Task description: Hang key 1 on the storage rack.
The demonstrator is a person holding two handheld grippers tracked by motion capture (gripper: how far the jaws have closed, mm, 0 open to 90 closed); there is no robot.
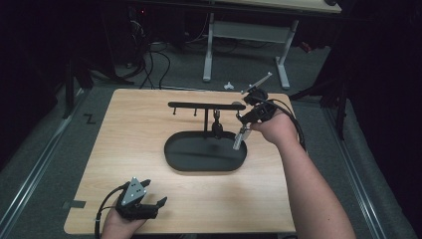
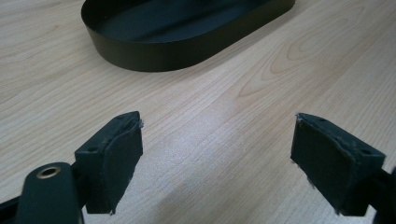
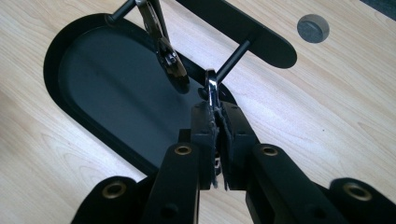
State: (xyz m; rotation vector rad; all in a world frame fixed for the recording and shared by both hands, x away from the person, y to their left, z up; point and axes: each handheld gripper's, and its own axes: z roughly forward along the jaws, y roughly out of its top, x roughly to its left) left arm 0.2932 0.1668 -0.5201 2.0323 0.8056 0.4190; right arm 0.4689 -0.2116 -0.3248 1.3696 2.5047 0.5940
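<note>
The right gripper (image 3: 218,122) pinches a shiny metal tool (image 3: 212,91) between its pressed-together jaws, at the far right rim of the black oval tray (image 1: 171,149), beside the hanging rack (image 1: 206,105). The left gripper (image 2: 217,154), jaws spread wide, hovers over bare wooden table (image 2: 243,84) near the front edge.

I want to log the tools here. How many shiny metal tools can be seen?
2. One metal tool hangs from the black rack over the black tray. The other metal tool is clamped in the right gripper. Others may be hidden.
</note>
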